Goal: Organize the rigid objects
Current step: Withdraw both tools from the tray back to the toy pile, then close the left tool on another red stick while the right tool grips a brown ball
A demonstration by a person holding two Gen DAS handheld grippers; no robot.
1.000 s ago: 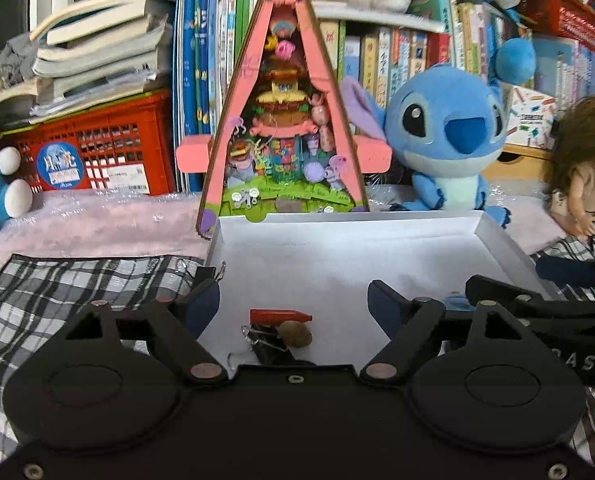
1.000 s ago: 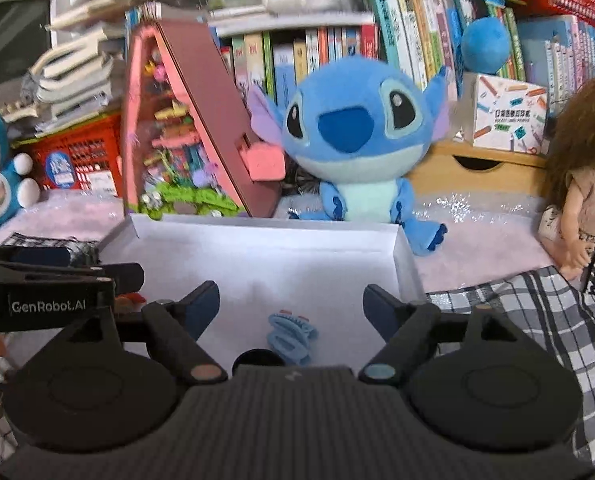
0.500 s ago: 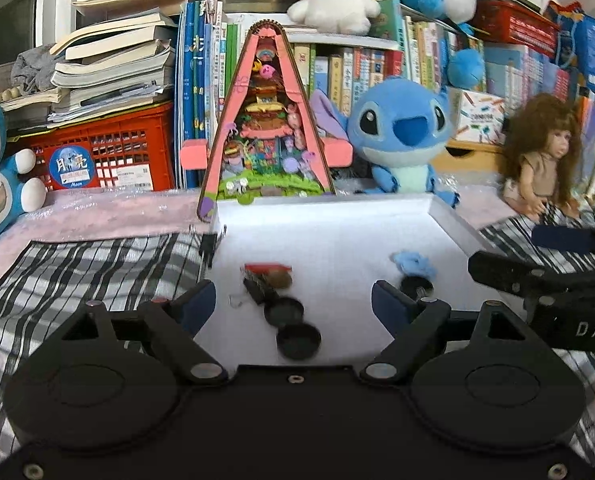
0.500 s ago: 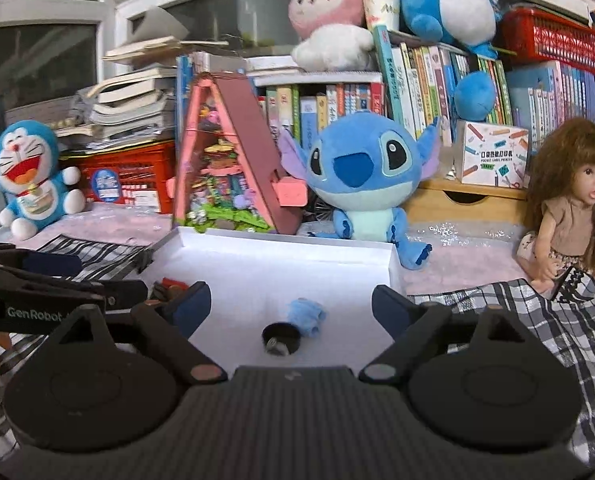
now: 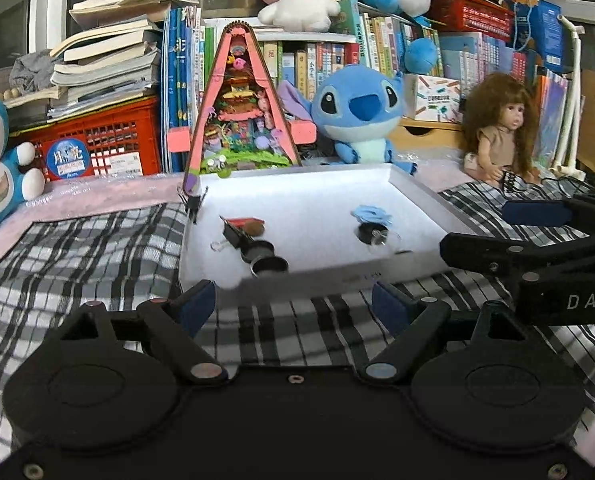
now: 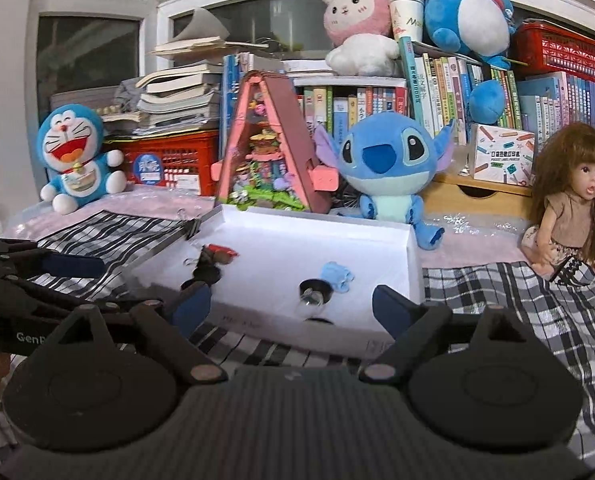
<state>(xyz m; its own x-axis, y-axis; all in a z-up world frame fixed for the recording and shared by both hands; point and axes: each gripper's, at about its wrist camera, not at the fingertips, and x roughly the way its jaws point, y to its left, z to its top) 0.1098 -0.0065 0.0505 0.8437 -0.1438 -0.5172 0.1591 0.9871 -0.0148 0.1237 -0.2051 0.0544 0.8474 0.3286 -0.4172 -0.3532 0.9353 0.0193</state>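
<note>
both grippers — left gripper (image 5: 293, 306) and right gripper (image 6: 287, 308) — have backed away from the white tray (image 5: 417, 196), jaws wide and empty; sorting looks finished.

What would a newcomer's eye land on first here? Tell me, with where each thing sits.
Probably the blue Stitch plush sitting upright behind the white tray, beside the pink triangular diorama house. Next, the long-haired doll seated at far right on the checked cloth. Then the small clutter inside the tray: a light blue hair claw and black caps.
</note>
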